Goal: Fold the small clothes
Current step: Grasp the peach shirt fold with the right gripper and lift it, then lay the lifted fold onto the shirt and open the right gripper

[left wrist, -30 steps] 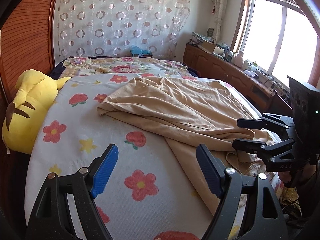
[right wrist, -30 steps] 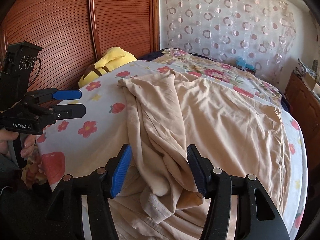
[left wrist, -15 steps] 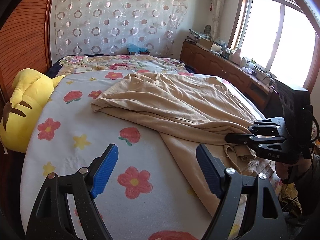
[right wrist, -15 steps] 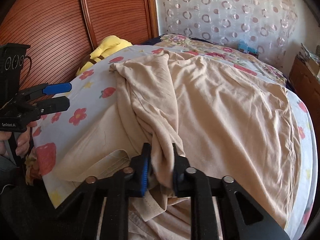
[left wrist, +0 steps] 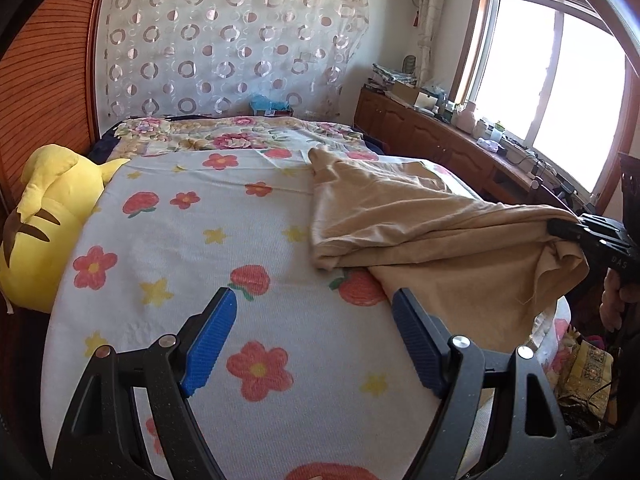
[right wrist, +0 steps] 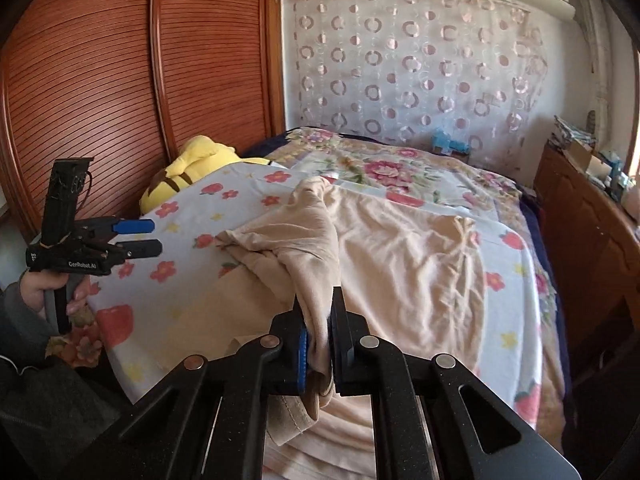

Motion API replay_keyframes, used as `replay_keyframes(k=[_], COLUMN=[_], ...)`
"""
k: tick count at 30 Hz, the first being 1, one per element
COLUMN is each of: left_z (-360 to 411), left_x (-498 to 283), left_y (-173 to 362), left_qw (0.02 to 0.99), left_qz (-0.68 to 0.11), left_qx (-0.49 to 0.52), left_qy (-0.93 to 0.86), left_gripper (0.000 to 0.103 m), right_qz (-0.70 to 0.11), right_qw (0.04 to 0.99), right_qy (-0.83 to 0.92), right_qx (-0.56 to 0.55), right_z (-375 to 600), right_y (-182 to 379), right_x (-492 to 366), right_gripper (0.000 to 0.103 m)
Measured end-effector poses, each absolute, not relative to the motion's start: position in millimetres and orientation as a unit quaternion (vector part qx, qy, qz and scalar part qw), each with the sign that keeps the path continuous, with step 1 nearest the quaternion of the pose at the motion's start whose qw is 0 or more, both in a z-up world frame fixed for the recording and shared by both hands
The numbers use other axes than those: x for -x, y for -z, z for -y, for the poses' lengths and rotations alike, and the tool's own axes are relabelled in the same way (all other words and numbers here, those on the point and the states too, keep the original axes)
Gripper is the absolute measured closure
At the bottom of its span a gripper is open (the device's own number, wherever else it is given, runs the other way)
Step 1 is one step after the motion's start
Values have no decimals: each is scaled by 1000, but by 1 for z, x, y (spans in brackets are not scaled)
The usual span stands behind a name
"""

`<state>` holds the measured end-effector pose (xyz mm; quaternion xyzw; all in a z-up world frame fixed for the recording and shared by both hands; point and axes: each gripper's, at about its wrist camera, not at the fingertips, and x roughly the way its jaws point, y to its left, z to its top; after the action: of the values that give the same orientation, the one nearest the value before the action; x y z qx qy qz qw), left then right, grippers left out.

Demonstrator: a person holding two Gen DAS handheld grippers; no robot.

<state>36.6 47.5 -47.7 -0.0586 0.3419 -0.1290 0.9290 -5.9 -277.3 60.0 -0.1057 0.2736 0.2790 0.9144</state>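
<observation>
one beige garment [left wrist: 432,232], one yellow plush toy [left wrist: 44,220], two tongs [left wrist: 316,340]

Daylight floods through the window [left wrist: 560,92], blown out to white glare; the bed [left wrist: 256,240] is evenly lit. Fisheye bending darkens and curves both views' edges.

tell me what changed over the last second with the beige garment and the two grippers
The right hand-held gripper closed on a bunched edge of the beige cotton garment and lifted it, dragging the cloth toward the window side. The left hand-held gripper stayed open and empty above the flower-print bedsheet; the yellow plush toy didn't move.
</observation>
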Motion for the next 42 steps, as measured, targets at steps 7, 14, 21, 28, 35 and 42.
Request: replay_keyframes(k=[7, 14, 21, 28, 35, 42], left_z=[-39, -36, -36, -33, -38, -40], left_x=[-39, -37, -37, -36, -37, -36], left_y=[44, 41, 42, 46, 50, 54], left_qw=[932, 934, 933, 931, 930, 929], left_qz=[-334, -330, -332, -339, -341, -343], left_qx=[52, 43, 44, 44, 50, 53], left_qy=[130, 129, 130, 128, 125, 125], left_gripper=[22, 22, 22, 22, 22, 22], right_qz=[-327, -343, -307, -291, -319, -361], right_qw=[916, 915, 931, 928, 892, 849], right_qy=[-216, -191, -181, -203, -284, -336], right_qx=[85, 97, 80, 114, 147, 190], right_z=[321, 307, 319, 282, 210, 136], right_y=[-27, -13, -47, -47, -31, -4], right_x=[13, 7, 8, -14, -59, -107], right_gripper=[94, 88, 60, 53, 53, 53])
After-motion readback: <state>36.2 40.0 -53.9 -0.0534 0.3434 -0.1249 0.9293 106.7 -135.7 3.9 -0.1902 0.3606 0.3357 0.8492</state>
